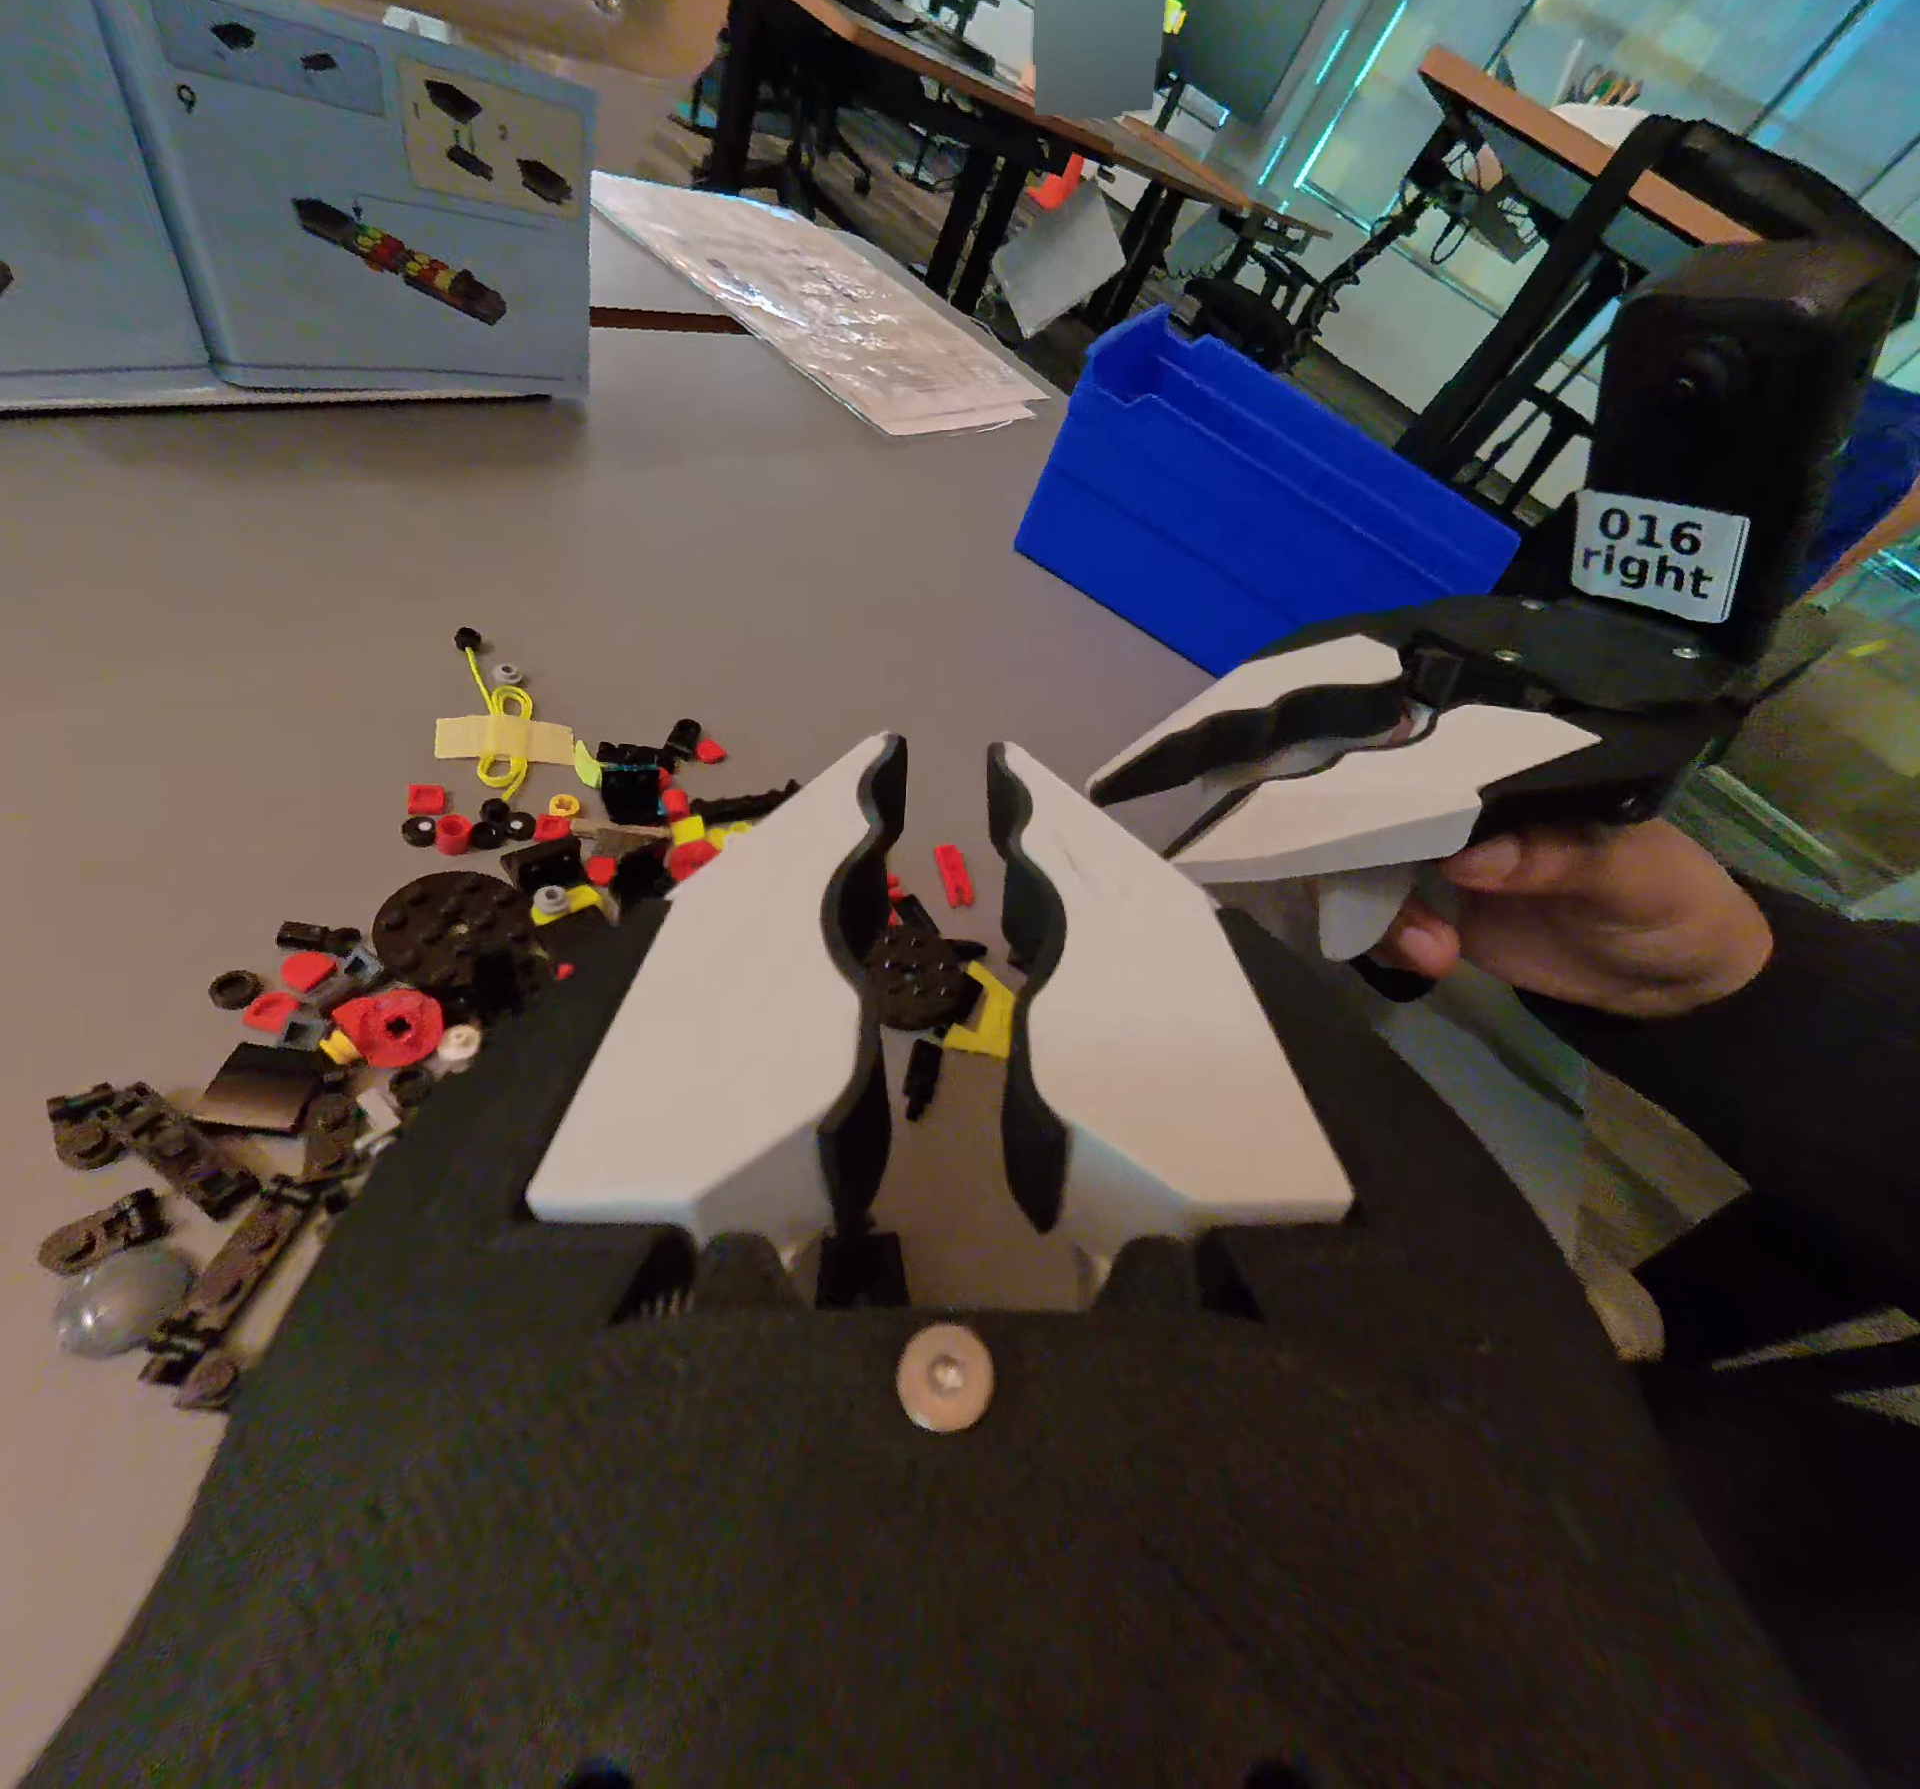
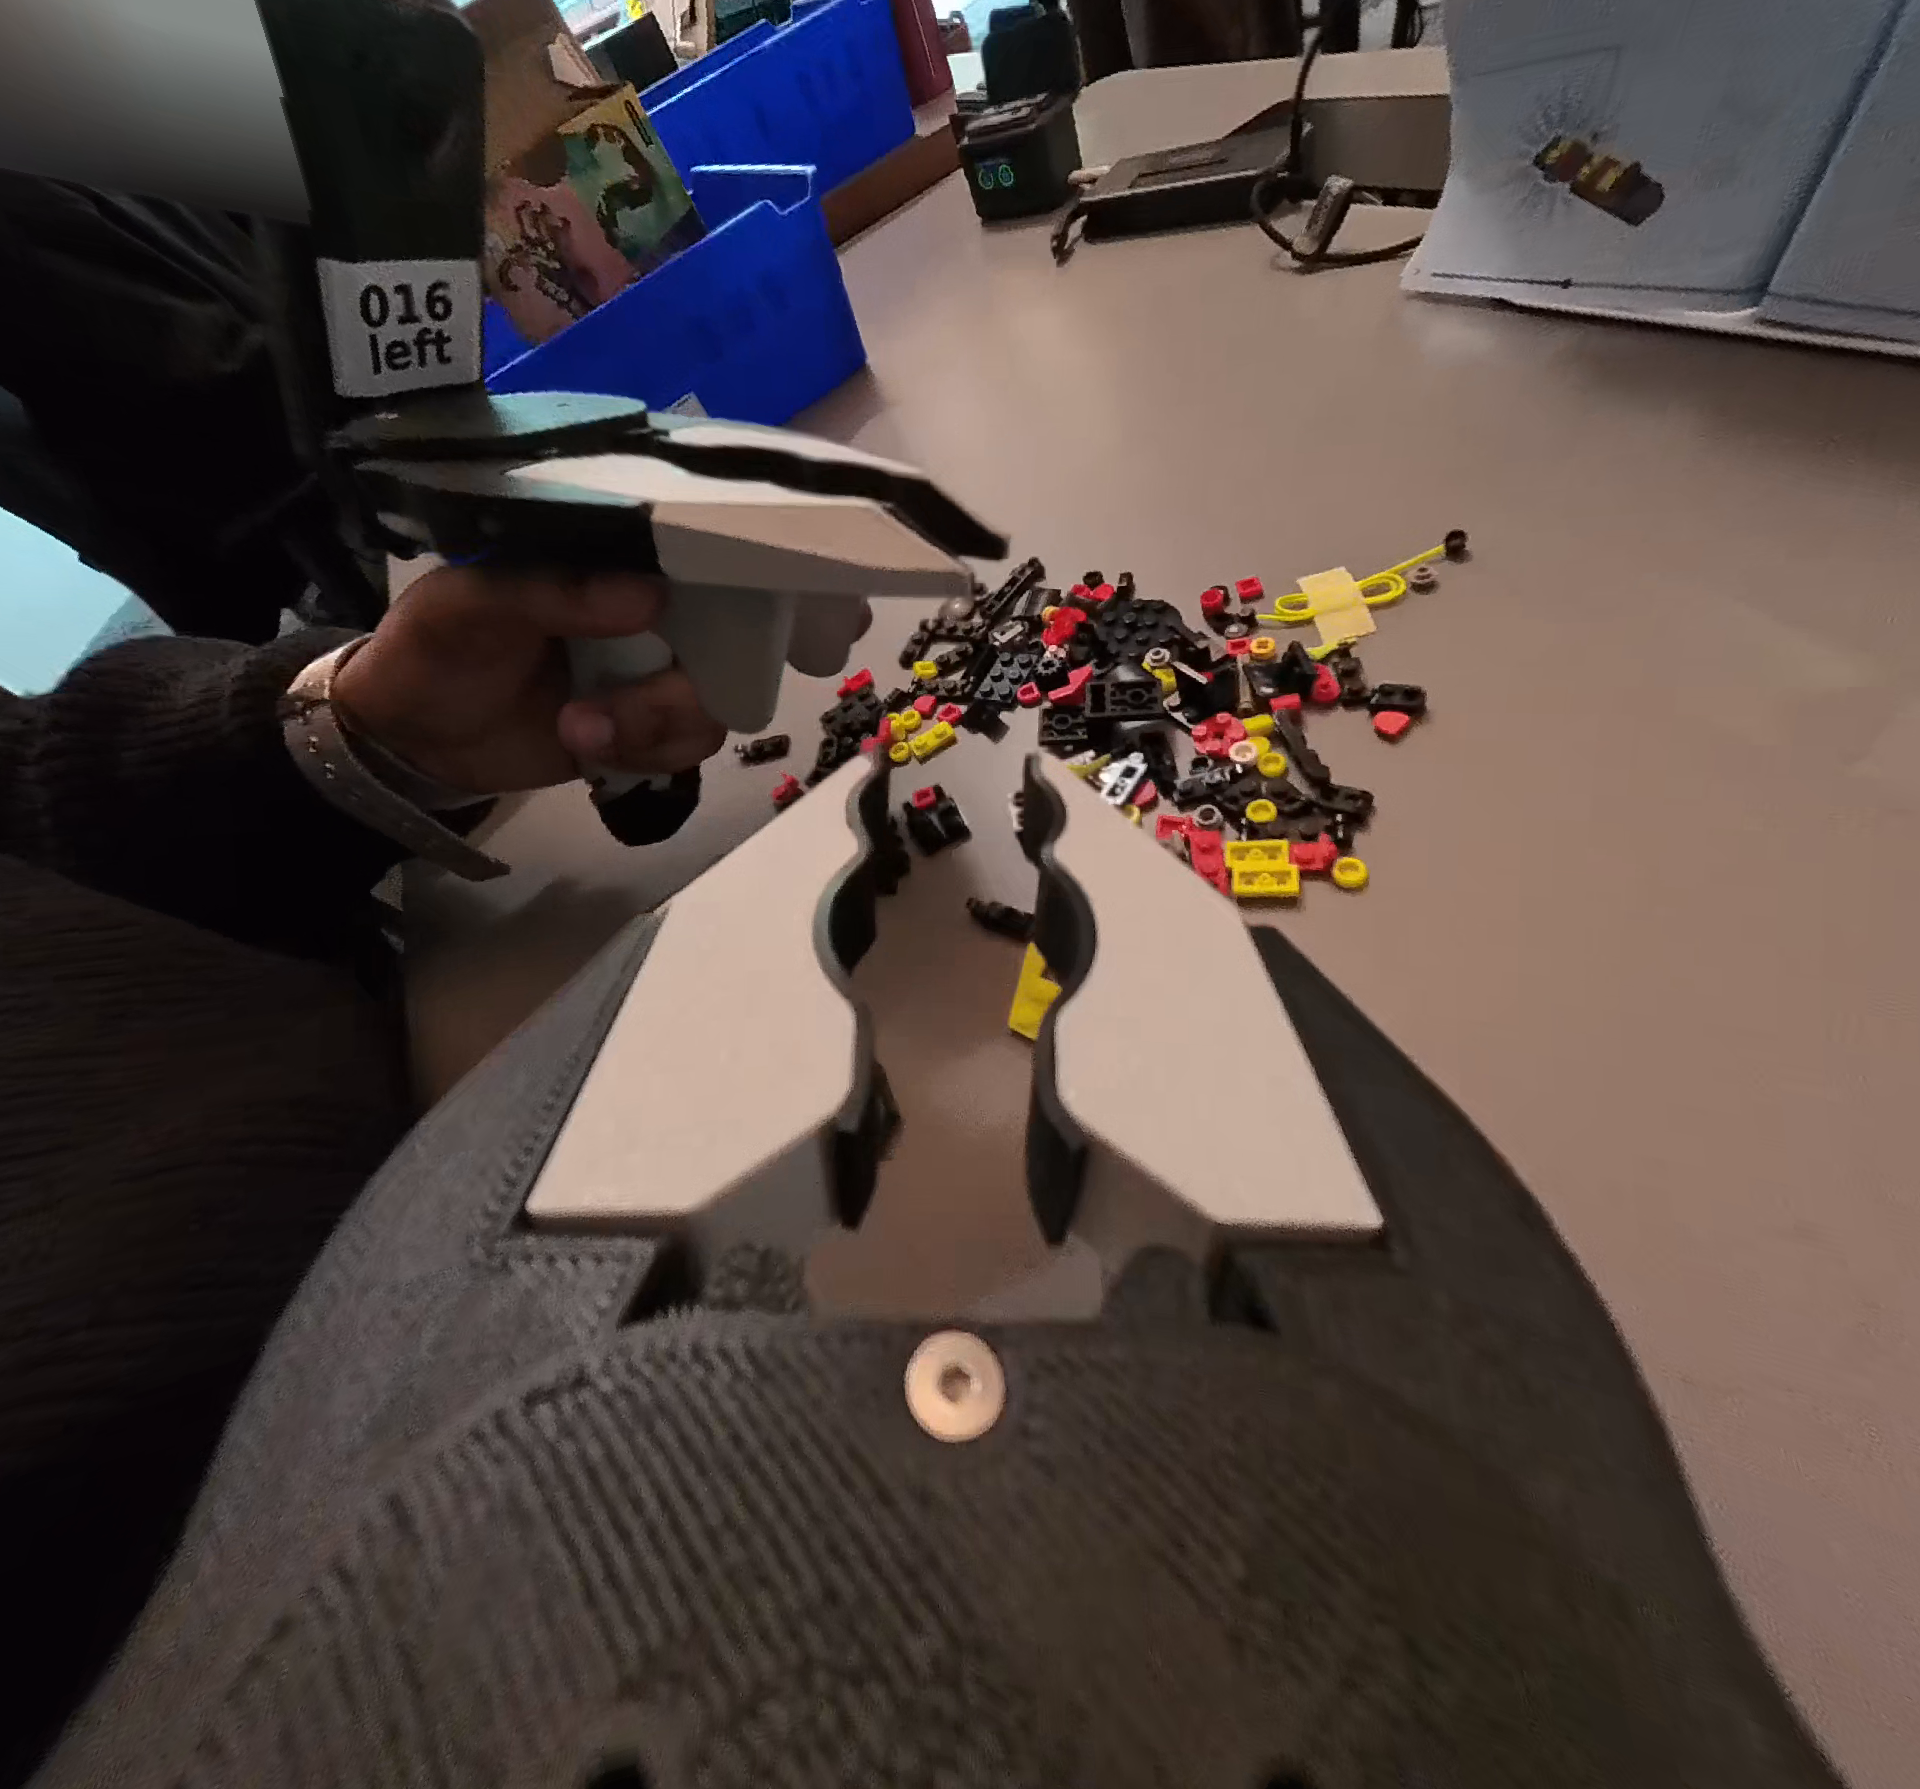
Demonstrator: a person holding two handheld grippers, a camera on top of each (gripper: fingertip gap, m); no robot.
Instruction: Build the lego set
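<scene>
The step in hand looks like piece selection, nothing assembled yet. On the grey table [image 2: 1455, 451], the loose lego pile [image 2: 1132, 700] lies at twelve o'clock from the right gripper [image 2: 951, 783] and at ten o'clock from the left gripper [image 1: 945, 752]. Both claws are slightly parted and empty. Next comes choosing one small brick, guided by the open instruction booklet [image 1: 312, 212]. Blue bins [image 1: 1226, 482] and office desks lie beyond.

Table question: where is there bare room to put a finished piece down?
Bare table lies between the brick pile, the open booklet and the blue bin. It is crowded at the pile, where the left gripper and right gripper hover open.
</scene>
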